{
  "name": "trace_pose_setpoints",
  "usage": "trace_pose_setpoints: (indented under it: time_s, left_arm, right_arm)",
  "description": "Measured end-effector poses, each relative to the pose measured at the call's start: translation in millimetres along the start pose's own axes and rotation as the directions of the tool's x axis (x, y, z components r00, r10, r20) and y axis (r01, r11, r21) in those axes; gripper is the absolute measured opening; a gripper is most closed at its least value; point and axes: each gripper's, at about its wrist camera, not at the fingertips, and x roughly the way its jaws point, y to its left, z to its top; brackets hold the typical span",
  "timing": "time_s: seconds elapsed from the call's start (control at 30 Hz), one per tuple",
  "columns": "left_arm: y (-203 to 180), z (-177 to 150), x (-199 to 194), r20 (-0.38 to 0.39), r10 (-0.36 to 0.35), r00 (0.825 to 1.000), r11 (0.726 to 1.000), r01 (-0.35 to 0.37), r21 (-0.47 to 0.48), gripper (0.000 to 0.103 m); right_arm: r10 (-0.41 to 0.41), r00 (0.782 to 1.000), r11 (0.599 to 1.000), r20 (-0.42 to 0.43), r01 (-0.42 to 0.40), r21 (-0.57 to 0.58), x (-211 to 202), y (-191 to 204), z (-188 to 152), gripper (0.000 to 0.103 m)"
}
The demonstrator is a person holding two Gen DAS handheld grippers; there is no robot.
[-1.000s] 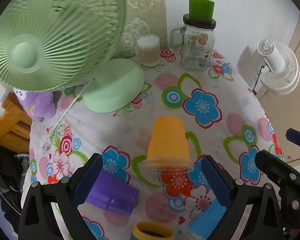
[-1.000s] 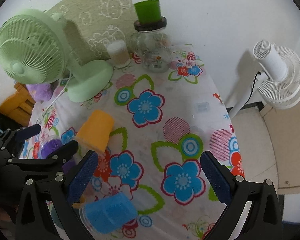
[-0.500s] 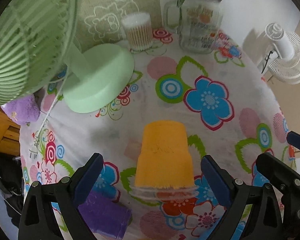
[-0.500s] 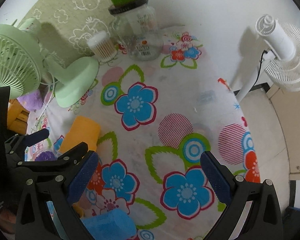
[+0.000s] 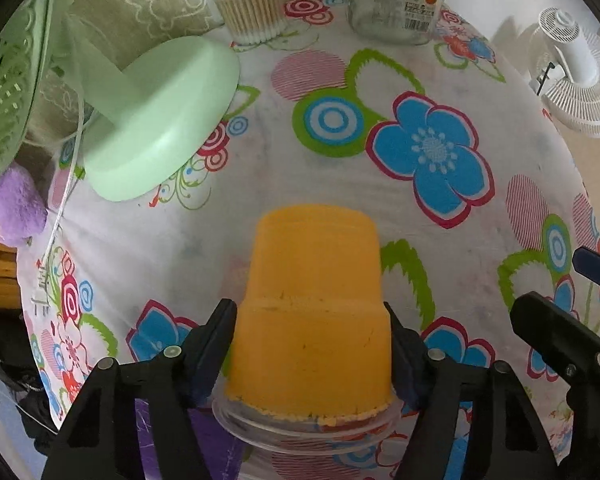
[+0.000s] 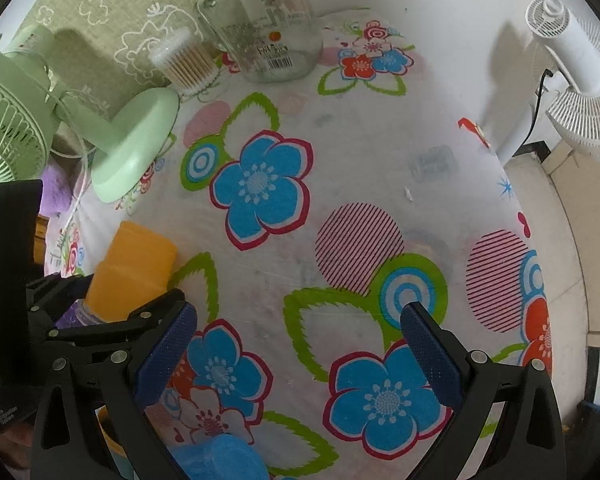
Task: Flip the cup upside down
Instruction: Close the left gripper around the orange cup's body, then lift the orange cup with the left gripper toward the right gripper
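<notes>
An orange cup (image 5: pixel 314 304) with a clear rim lies on the flowered tablecloth (image 5: pixel 340 184), its closed bottom pointing away from me. My left gripper (image 5: pixel 312 350) is shut on it, one finger pressed on each side near the rim. The cup also shows in the right wrist view (image 6: pixel 132 268) with the left gripper (image 6: pixel 112 320) around it. My right gripper (image 6: pixel 300 344) is open and empty above the cloth to the right of the cup.
A green fan's base (image 5: pixel 160 116) stands at the left. A cotton swab tub (image 5: pixel 250 0) and a glass jar (image 5: pixel 396 4) stand at the back. A purple cup (image 5: pixel 188 440) and a blue cup (image 6: pixel 220 460) lie near me. A white fan (image 6: pixel 576 80) stands past the table's right edge.
My left gripper moved forward to the orange cup and closed on its sides. My right gripper moved forward over the cloth and stayed open.
</notes>
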Motion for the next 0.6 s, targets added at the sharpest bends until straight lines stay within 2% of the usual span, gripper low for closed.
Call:
trace_pose_setpoints:
  time_s: [0.2, 0.6]
  left_arm:
    - [0, -4, -9, 0.024, 0.002, 1.000, 1.000, -0.002, -0.005, 0.070]
    - [10, -35, -84, 0.144, -0.022, 0.989, 0.998, 0.030, -0.055, 0.070]
  right_arm:
    - [0.005, 1.000, 1.000, 0.004, -0.005, 0.003, -4, 1, -2, 0.103]
    - [0.045, 0.995, 0.999, 0.088, -0.042, -0.035, -61, 25, -15, 0.103]
